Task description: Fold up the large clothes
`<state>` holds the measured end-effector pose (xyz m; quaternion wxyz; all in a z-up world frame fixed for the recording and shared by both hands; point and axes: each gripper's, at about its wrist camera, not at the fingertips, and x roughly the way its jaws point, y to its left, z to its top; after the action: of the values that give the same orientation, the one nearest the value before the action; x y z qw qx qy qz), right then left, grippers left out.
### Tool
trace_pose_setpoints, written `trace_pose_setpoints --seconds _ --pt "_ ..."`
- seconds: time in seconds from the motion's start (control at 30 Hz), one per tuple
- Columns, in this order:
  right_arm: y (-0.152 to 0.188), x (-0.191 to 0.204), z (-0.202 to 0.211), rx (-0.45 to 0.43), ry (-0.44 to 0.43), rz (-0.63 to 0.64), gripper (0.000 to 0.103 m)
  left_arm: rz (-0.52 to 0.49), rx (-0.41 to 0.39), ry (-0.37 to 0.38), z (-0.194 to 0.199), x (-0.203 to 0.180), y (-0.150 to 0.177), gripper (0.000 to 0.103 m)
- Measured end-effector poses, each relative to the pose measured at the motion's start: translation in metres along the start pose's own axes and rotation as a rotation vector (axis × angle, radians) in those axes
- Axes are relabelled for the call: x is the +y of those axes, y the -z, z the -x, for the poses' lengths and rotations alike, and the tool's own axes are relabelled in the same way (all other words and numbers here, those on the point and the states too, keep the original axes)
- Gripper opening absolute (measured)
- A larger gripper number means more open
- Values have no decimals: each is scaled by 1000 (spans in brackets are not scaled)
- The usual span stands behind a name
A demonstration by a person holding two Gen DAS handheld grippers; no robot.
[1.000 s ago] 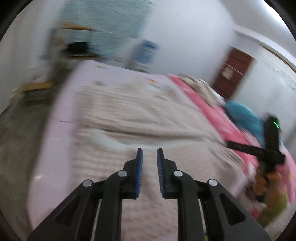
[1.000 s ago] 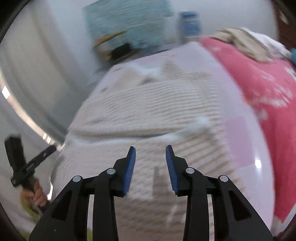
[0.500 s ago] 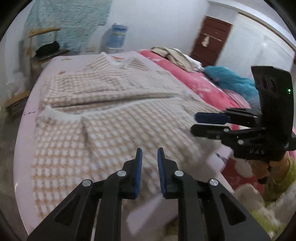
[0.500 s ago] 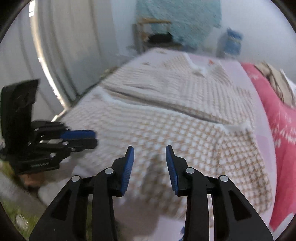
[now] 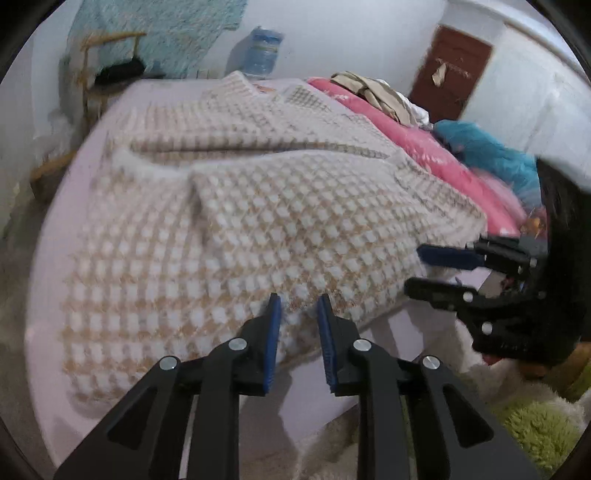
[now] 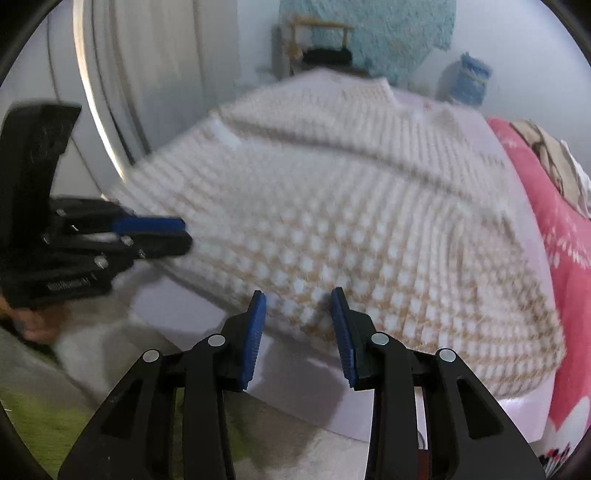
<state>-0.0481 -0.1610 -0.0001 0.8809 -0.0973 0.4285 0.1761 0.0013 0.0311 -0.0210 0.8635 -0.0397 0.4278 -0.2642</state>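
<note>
A large checked garment (image 5: 258,221), beige and white with a fluffy white trim, lies spread flat over a bed (image 5: 59,236) covered in a pale lilac sheet. Its near hem hangs close to the bed's front edge, and a fold or seam runs across its upper part.

The left wrist view shows the left tongs (image 5: 298,306) with blue pads set a narrow gap apart; the jaws have just been opening a little, and nothing sits between them. Their tips hover at the near hem of the garment, though blur hides whether they touch it. This view alone takes in the brown door (image 5: 450,74), the turquoise fabric heap (image 5: 487,155) and the beige pile of clothes (image 5: 373,92) on the pink bedding (image 5: 424,147) at the right side. It also shows the right tongs (image 5: 436,271) from the side, reaching in toward the garment's right corner.

The right wrist view shows the right tongs (image 6: 298,302) with a wider gap, empty, tips just above the near hem. Only here do the white curtain (image 6: 122,74) by the bed and part of a hand (image 6: 37,325) below the left tongs (image 6: 173,234) appear; those tongs point at the garment's left corner. Both views catch the water bottle (image 6: 467,81) and the turquoise wall hanging (image 6: 369,33) behind the bed.
</note>
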Motion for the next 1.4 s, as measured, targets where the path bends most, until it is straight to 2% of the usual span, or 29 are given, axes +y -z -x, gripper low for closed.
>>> trace_pose_setpoints --seconds 0.07,0.17,0.23,0.3,0.33,0.43,0.5,0.53,0.57,0.6,0.63,0.7,0.77,0.8,0.83,0.87,1.0,1.1,1.2,1.4 --pt "-4 -4 11 0 8 -15 33 21 -9 13 10 2 -5 20" --pt "2 -28 36 -58 41 -94 35 37 -75 -25 32 13 -6 23" --pt "10 -49 29 -35 52 -176 36 101 -50 -64 25 32 -2 23" --pt "24 -66 5 42 60 -246 36 166 -31 -29 17 50 6 23" --pt "26 -67 2 37 48 -260 36 192 -40 -8 18 56 8 23" --pt "21 -66 16 19 71 -245 36 135 -53 -57 32 48 3 23" --pt "22 -70 30 -21 95 -260 40 125 -109 -76 46 49 0 32" --pt "24 -80 36 -41 102 -300 41 140 -125 -85 48 53 -1 40" --pt "26 -91 35 -45 116 -343 42 171 -129 -108 48 62 -1 43" --pt "28 -100 31 -35 135 -376 45 209 -110 -132 42 72 -1 43" --pt "34 -115 22 6 171 -428 46 237 -91 -127 35 79 0 43" --pt "40 -127 7 56 137 -489 46 293 -78 -85 32 93 2 43" --pt "33 -121 10 59 161 -459 46 276 -76 -98 37 90 -1 43" --pt "27 -115 15 56 191 -422 50 253 -79 -113 41 85 -5 43" --pt "23 -112 20 43 207 -410 58 246 -86 -120 44 81 -7 47" --pt "16 -109 26 20 209 -403 61 241 -100 -130 48 79 -11 53" --pt "-1 -106 37 -43 154 -411 69 216 -143 -134 54 71 -32 62" --pt "-20 -109 29 -59 84 -435 69 187 -138 -156 47 62 -51 65" --pt "-36 -110 16 -56 52 -458 69 165 -119 -170 36 55 -66 67" --pt "-60 -108 -7 -31 18 -474 69 85 -25 -247 -6 38 -86 71"
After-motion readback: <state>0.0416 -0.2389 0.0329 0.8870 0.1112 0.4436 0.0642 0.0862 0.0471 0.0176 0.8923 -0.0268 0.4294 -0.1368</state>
